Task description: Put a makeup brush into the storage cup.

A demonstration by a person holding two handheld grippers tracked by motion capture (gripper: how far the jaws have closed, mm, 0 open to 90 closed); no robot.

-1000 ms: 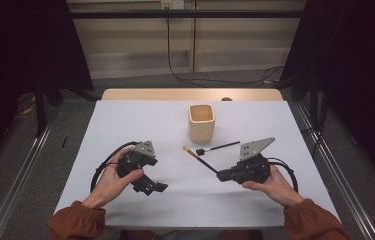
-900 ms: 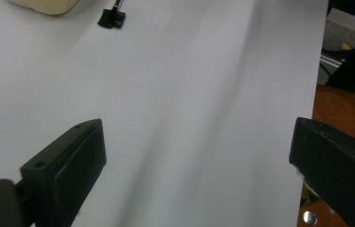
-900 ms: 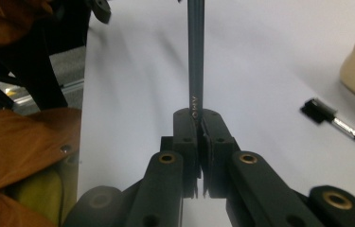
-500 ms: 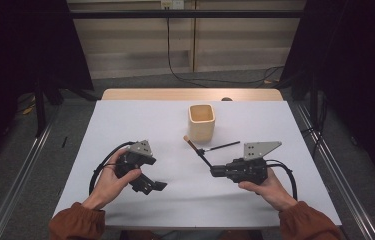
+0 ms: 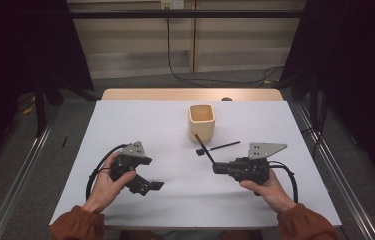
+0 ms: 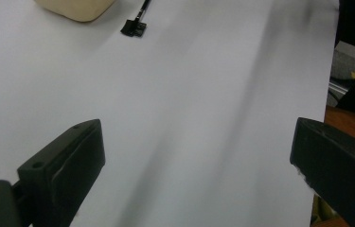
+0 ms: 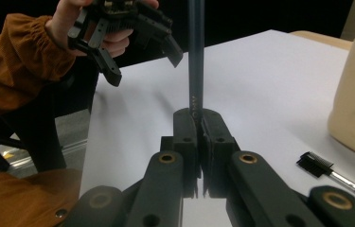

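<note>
Tongs count: two. Right gripper [image 5: 216,168] pinching one dark pencil [image 5: 202,146] at its lower end, pads clamped tight, shaft rising up and away from the tips toward one cream cup [image 5: 202,120], pale end right by the cup's front wall. Left gripper [image 5: 154,186] spread wide, nothing between the pads, hovering over the white table [image 5: 140,125], off to the other one's side and well apart. Also one small black brush [image 5: 218,147] lying flat just past the right tips, between them and the cup.
</note>
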